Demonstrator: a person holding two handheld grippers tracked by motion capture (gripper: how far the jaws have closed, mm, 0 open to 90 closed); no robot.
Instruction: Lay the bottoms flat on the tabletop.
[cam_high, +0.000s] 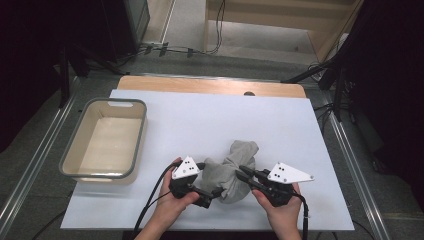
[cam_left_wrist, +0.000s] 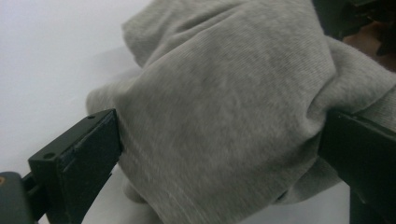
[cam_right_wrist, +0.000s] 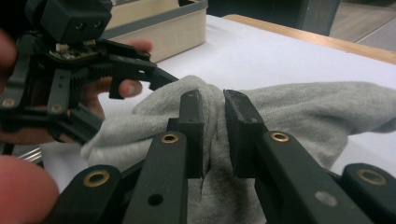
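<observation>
While both claws pinch grey cloth (cam_high: 231, 167) | high view: bin (cam_high: 75, 150)

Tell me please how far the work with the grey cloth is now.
Done: both tools have a grip on the grey cloth. In hand: the left tool has a wide bunch of it between its jaws, and the right tool pinches a narrow fold; the cloth is bunched, not flat, on the white table cover. Left: the beige bin at the left has nothing in it, perhaps the cloth's destination.

Left gripper (cam_high: 216, 186) jaws spread wide, clamping; right gripper (cam_high: 241, 172) jaws pinched nearly together
</observation>
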